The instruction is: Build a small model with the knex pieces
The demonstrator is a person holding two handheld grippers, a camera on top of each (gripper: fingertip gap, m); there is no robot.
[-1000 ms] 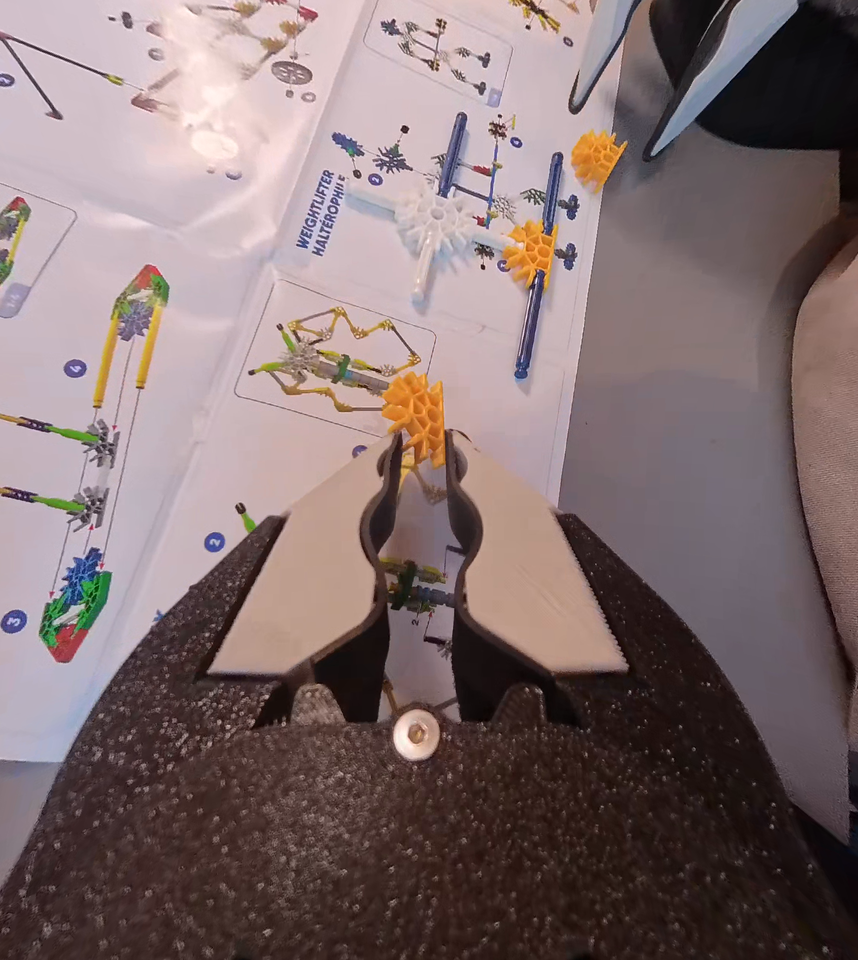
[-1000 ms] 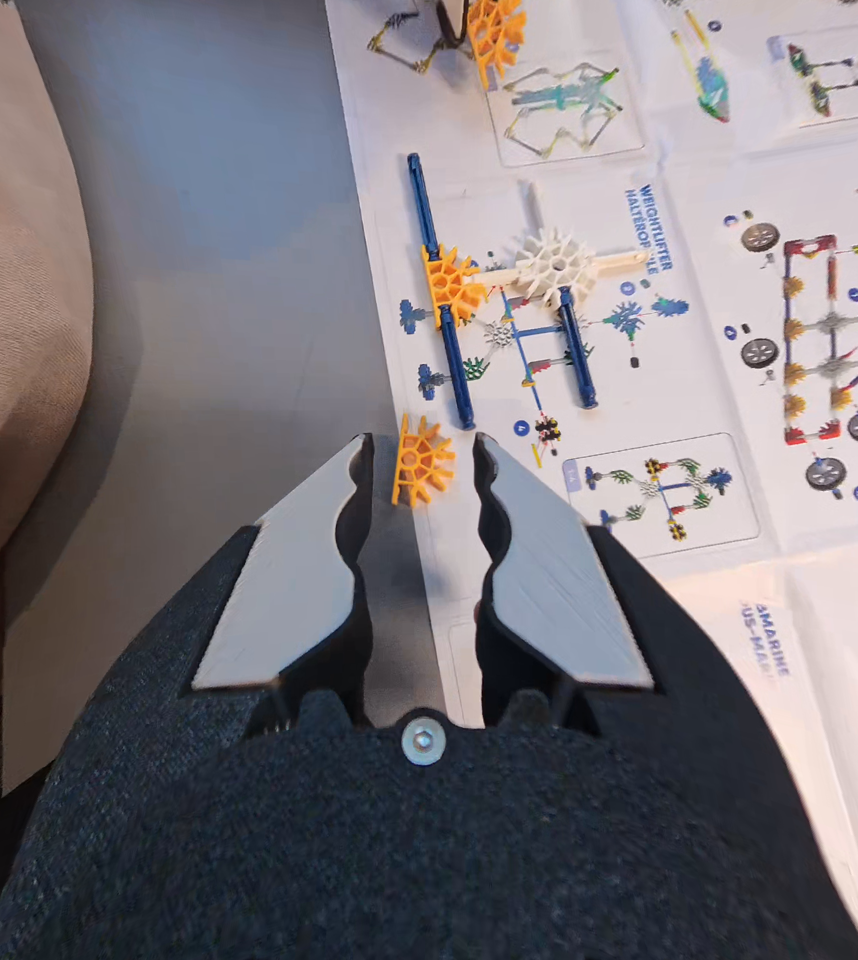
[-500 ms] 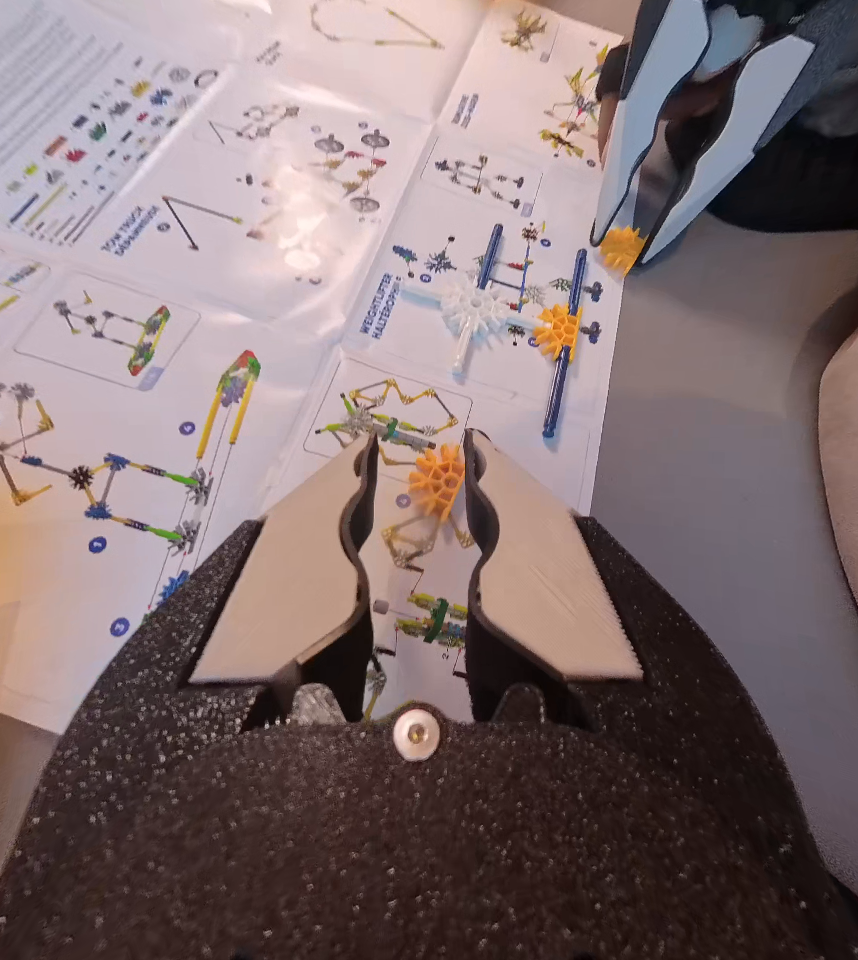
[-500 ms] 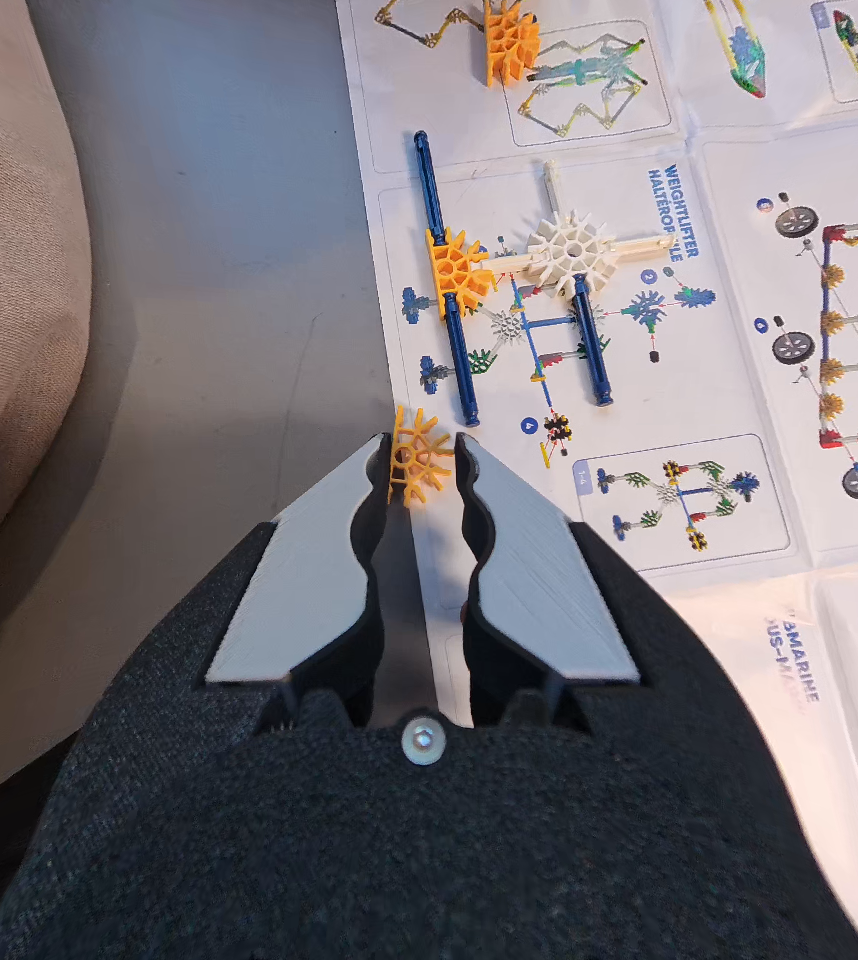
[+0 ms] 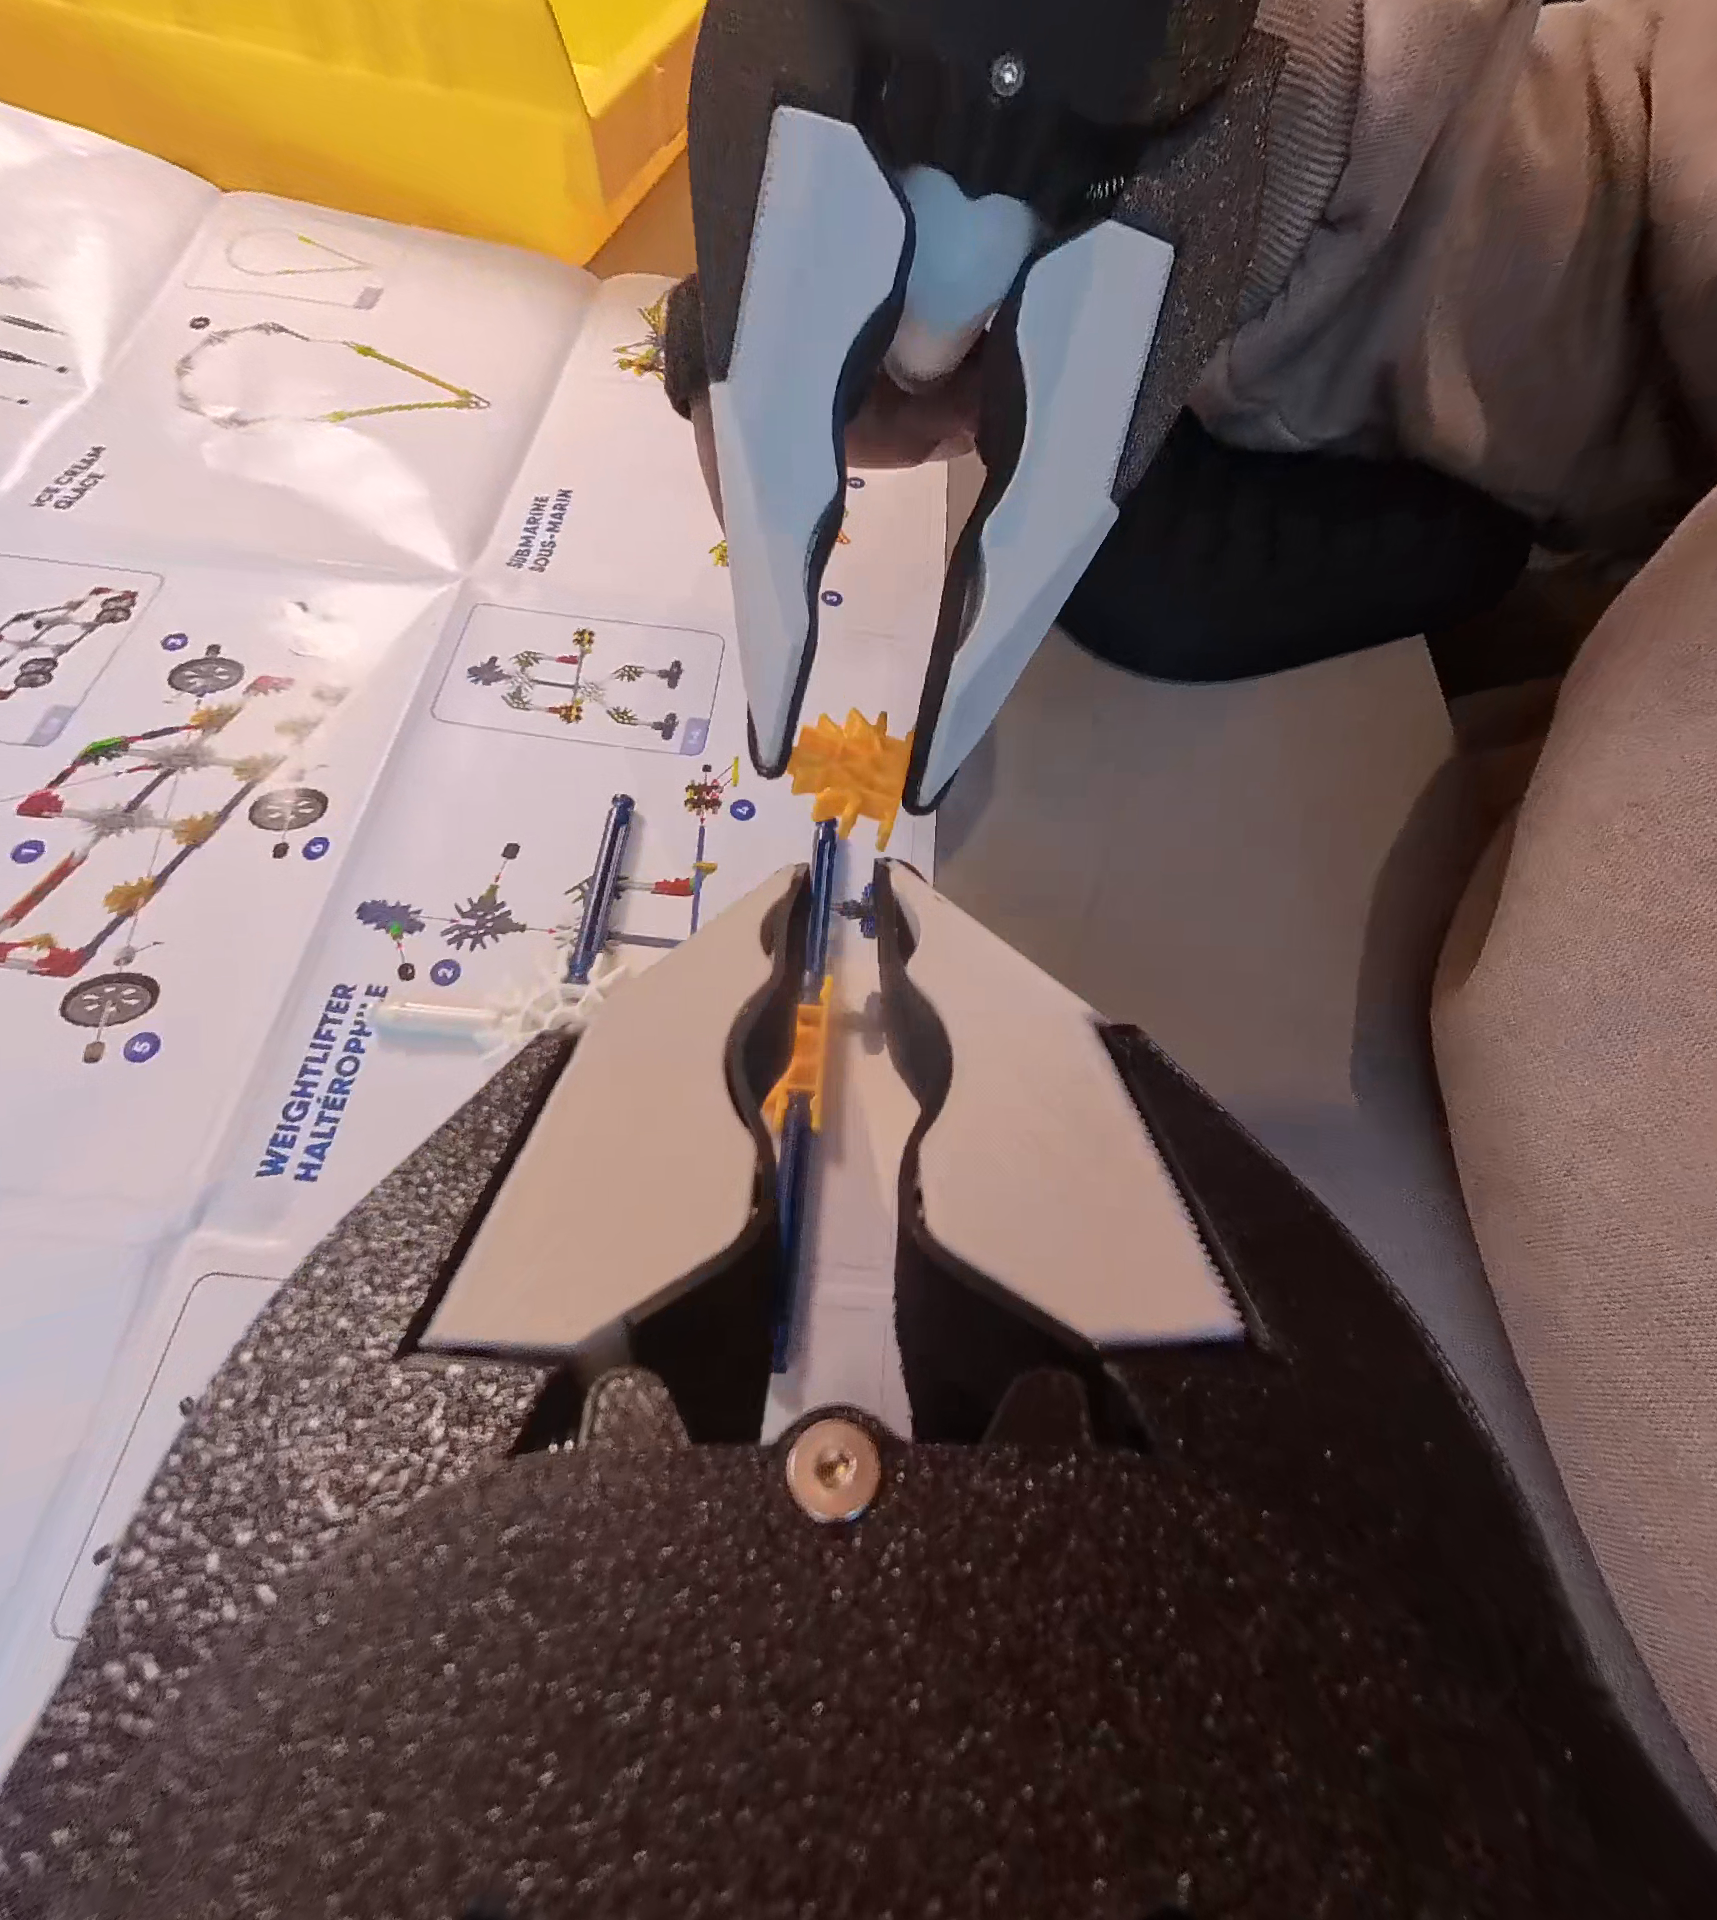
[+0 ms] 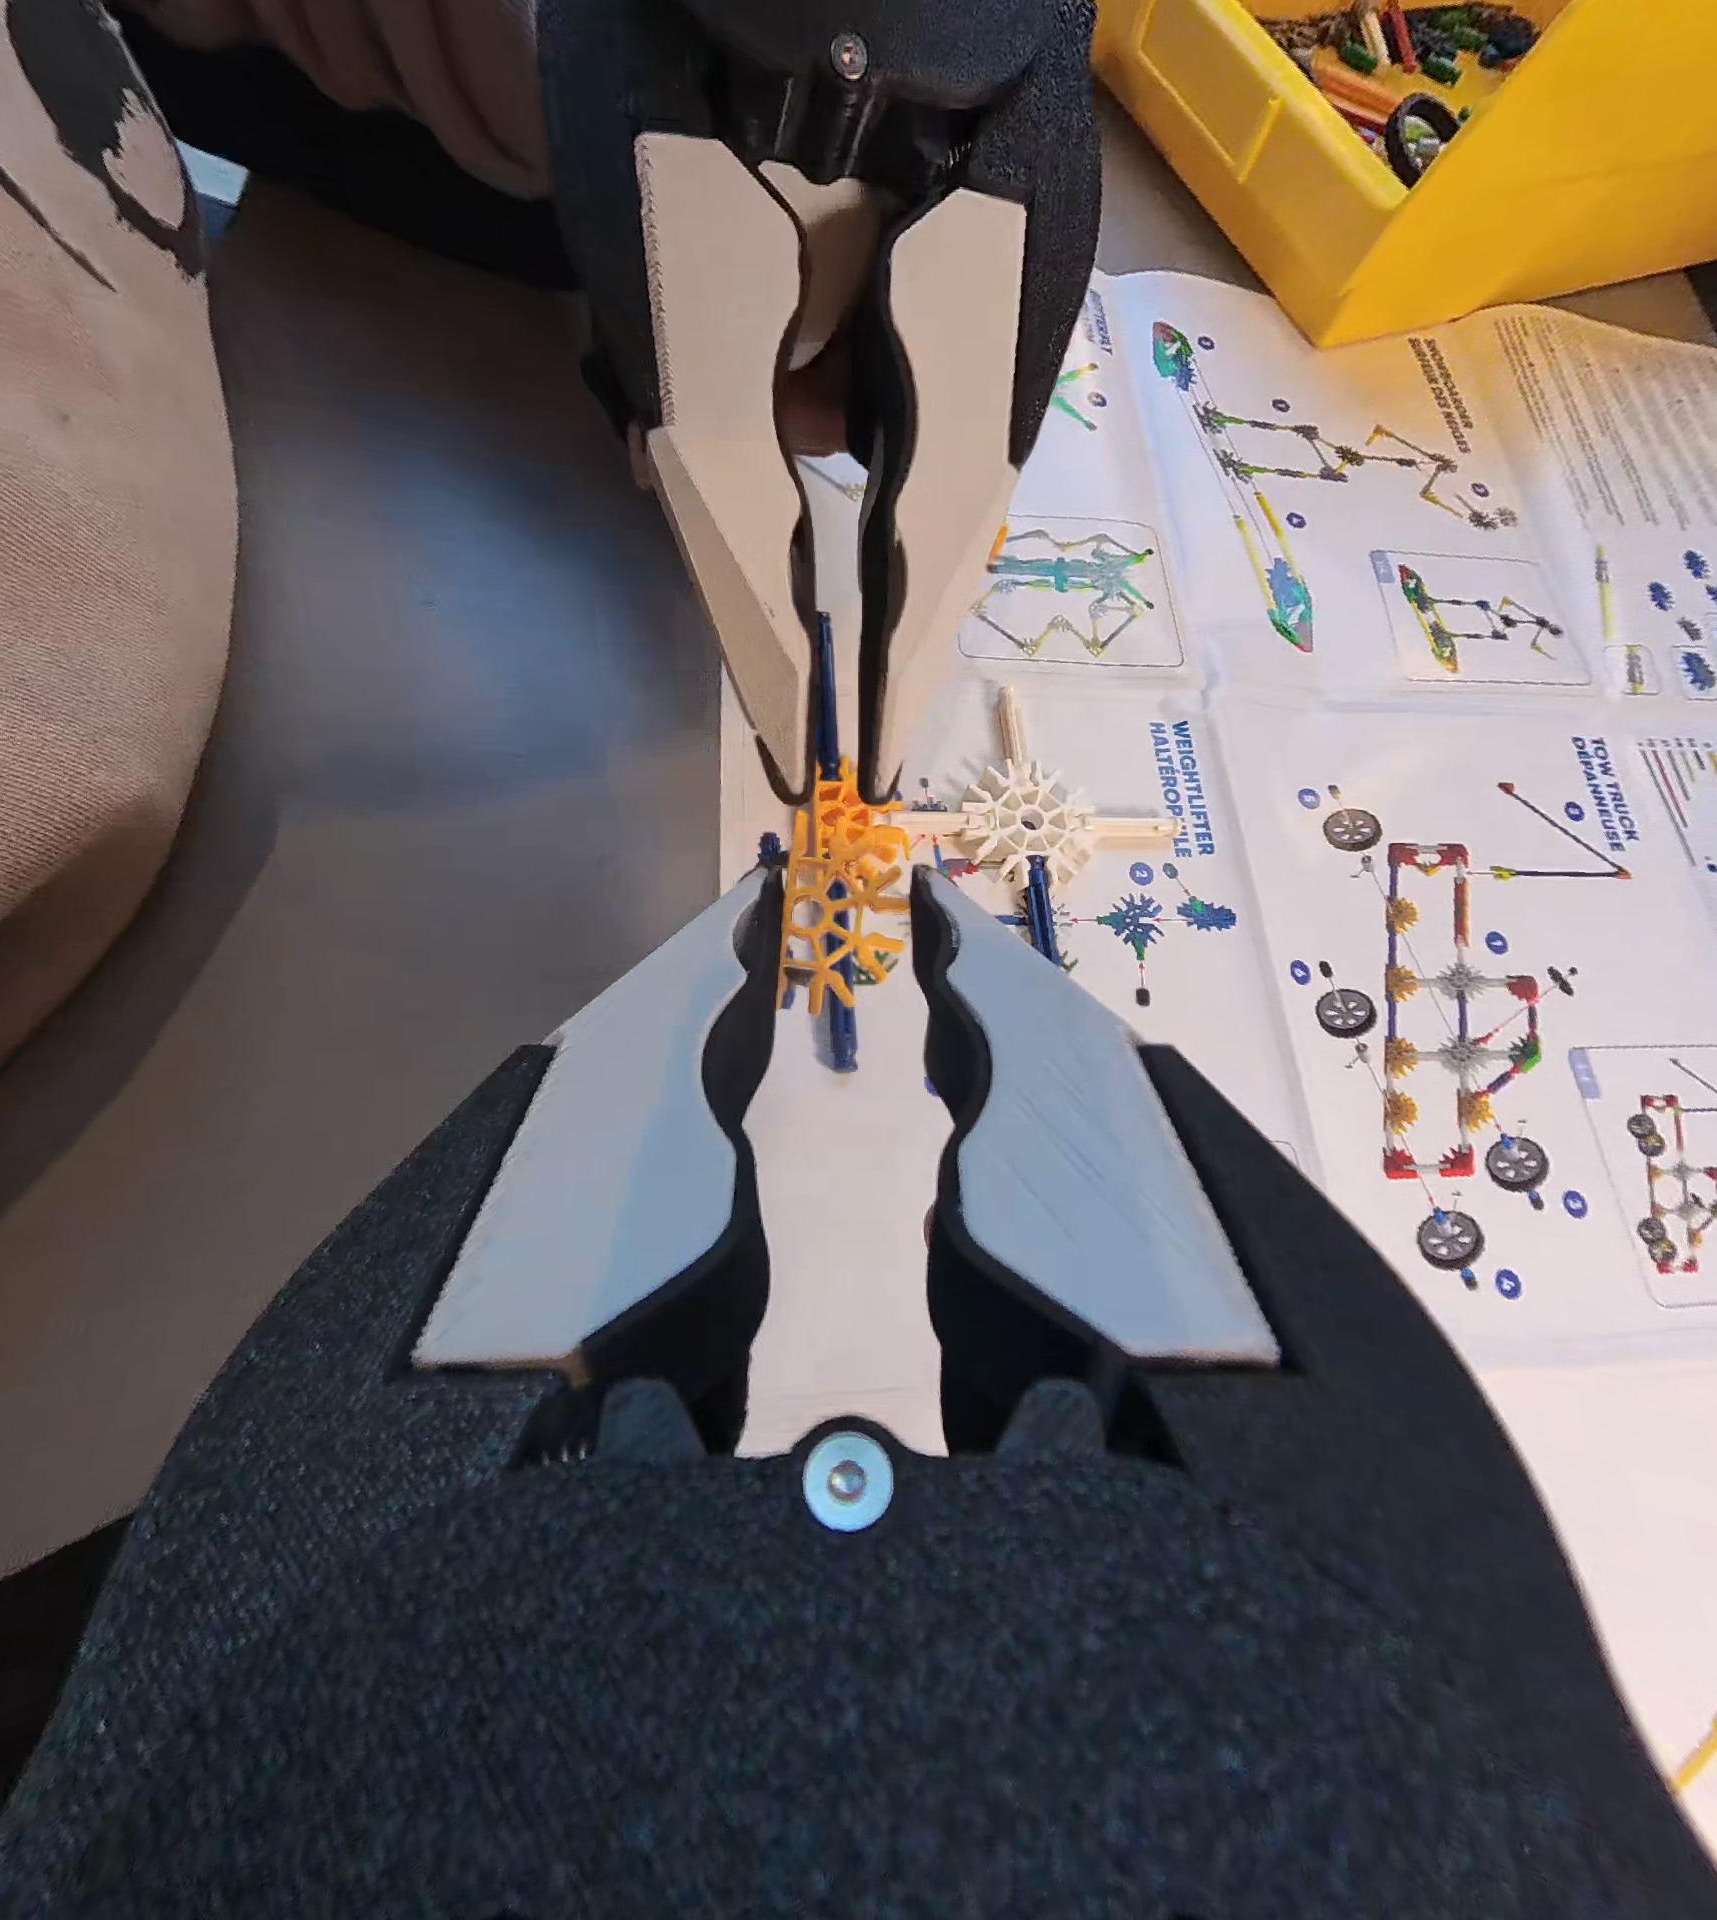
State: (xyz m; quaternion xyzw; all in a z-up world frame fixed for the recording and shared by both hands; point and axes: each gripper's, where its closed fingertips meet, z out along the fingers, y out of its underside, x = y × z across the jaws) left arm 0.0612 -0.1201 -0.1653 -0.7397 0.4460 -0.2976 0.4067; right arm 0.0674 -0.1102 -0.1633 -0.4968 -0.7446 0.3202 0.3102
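1. Gripping entry: right gripper [image 6: 841,878], fingers closed to a narrow gap on the loose orange connector [image 6: 833,925], which is pinched at the fingertips only and sits over the near end of the blue rod [image 6: 826,675].
2. Left gripper [image 5: 840,873]: fingers narrow, astride the blue rod. A sliver of gap shows on one side, so whether they clamp it cannot be told.
3. Fixed orange connector [image 5: 808,1049]: mounted on the blue rod, between the left fingers, just beyond the loose one.
4. Handling judgement: a flat, spoked piece held by its edges at the tips may pivot. A square, steady grip in line with the blue rod suits it.
5. White connector [image 6: 1025,821]: joined beside the blue rod by a pale rod.
6. Instruction sheet [image 6: 1353,644]: under the blue rod, on the grey bench [image 6: 418,727].
7. Yellow bin [image 6: 1456,239]: well apart from the blue rod, past the sheet.
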